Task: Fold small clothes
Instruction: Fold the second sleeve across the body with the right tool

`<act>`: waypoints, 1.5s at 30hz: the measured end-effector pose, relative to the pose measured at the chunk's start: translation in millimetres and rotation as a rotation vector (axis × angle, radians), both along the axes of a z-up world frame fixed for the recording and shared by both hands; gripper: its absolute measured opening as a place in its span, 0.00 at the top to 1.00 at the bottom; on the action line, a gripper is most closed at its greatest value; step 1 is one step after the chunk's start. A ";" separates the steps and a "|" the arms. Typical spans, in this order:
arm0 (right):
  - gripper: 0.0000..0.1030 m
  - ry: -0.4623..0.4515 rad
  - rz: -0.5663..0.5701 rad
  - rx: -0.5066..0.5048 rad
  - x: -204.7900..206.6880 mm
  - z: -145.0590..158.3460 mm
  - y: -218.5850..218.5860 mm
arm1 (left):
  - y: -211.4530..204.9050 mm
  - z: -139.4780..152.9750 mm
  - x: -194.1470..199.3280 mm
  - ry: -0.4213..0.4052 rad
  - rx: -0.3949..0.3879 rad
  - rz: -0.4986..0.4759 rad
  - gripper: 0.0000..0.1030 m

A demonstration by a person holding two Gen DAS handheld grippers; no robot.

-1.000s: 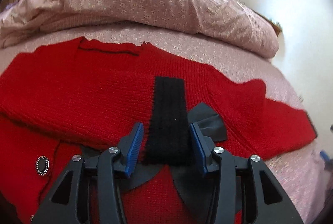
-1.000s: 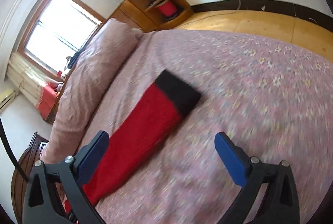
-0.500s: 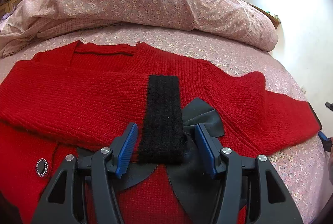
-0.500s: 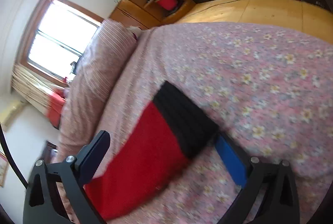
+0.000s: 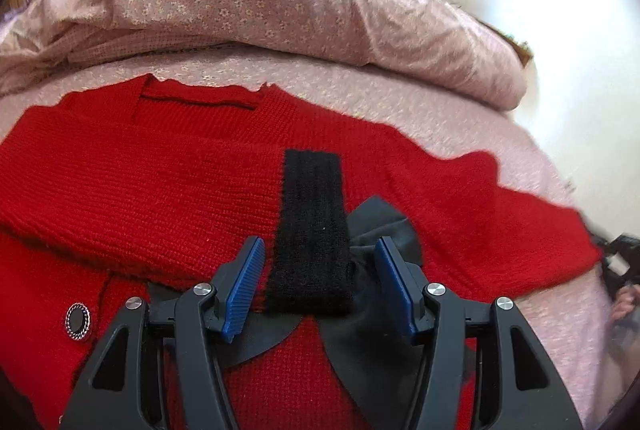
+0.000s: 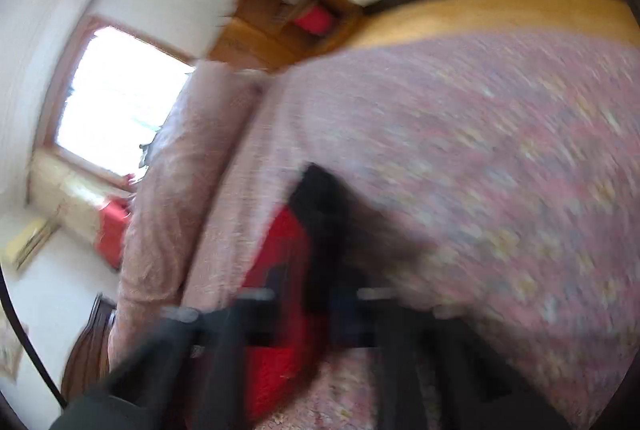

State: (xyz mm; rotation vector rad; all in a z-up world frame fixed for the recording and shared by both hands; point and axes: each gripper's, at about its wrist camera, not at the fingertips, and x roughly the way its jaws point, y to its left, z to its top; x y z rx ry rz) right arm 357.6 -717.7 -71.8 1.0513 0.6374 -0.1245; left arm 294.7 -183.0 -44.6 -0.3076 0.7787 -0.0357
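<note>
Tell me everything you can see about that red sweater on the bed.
The red sweater is a chunky knit lying flat on the pink floral bedspread. One sleeve is folded across its front, ending in a fuzzy black cuff between the open left gripper pads. A dark bow and round button decorate it. The other sleeve's cuff sits in the closing right gripper.

The right wrist view is smeared by motion, so the right gripper (image 6: pixel 320 306) closing around the sleeve's black cuff (image 6: pixel 324 214) shows only as dark shapes.
</note>
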 end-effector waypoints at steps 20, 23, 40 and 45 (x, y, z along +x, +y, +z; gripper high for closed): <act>0.89 -0.414 0.473 -0.476 4.5 195.8 381.9 | 205.8 98.3 -50.7 0.081 0.262 0.113 0.51; 0.89 -0.407 0.539 -0.574 -4.7 181.9 454.9 | 249.7 86.6 -56.5 0.111 0.291 0.197 0.51; 0.89 -0.280 0.699 -0.594 -8.1 86.9 584.2 | 323.7 78.6 -50.4 0.181 -0.039 0.264 0.51; 0.89 -0.376 0.715 -0.553 -9.1 106.4 594.3 | 325.9 80.5 -49.2 0.176 -0.029 0.276 0.51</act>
